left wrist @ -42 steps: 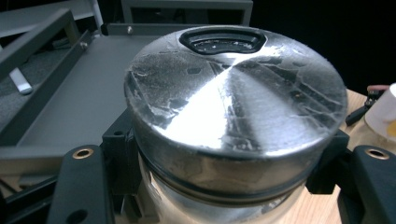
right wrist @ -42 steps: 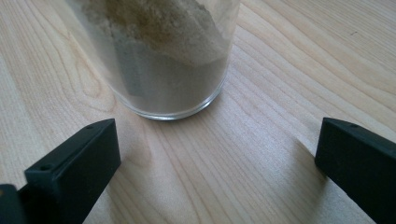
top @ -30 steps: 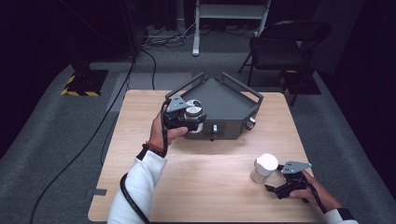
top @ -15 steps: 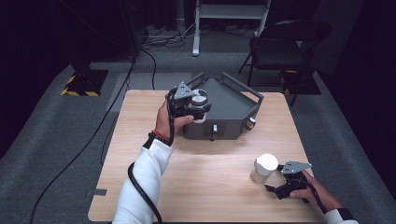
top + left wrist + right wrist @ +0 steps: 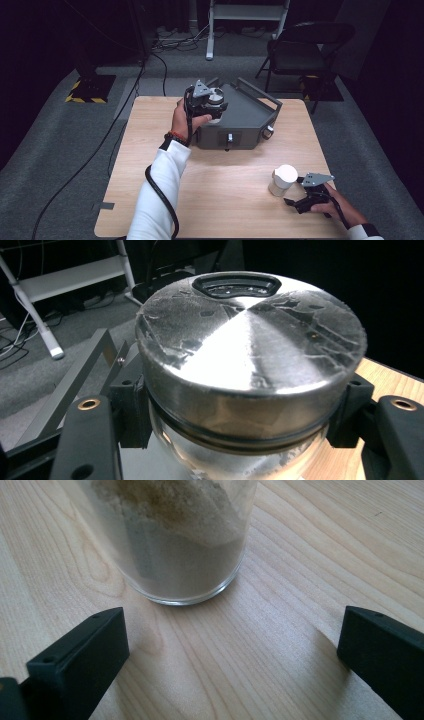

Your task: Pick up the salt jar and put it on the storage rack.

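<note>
Near right corner of the wooden table (image 5: 220,200): right gripper (image 5: 295,202) low over the wood, jaws spread wide, nothing between them. Just beyond the tips, a glass jar of pale powder (image 5: 175,540), white lid on top in the high view, upright on the table, close to the jaws but apart from them. Grey three-cornered plate on top of the gripper, hand behind it at the table's near edge.

Near left: white sleeve (image 5: 157,195) up from the bottom edge, black cable (image 5: 162,200) looped along it, a red band at the wrist.

Farther in, left of centre: left gripper (image 5: 214,101) raised above the table, pinching a second glass jar (image 5: 240,455) just under its metal lid (image 5: 250,340). Jaws pressed against the glass on both sides, seen in the left gripper view. Lid round, brushed silver, scuffed, with a dark oval inset near its far edge. Jar held roughly upright, over the near left corner of the grey metal box (image 5: 245,120).

Box on the far half of the table, roughly centred, flat-topped with angled far corners, a bar handle along its far right side, a small latch on the near face and a knob at the near right corner.

Beyond the table: grey carpet, a folding chair (image 5: 305,55) far right, a white stand (image 5: 247,20) far centre, cables on the floor, a yellow-and-black striped base (image 5: 90,90) far left.
</note>
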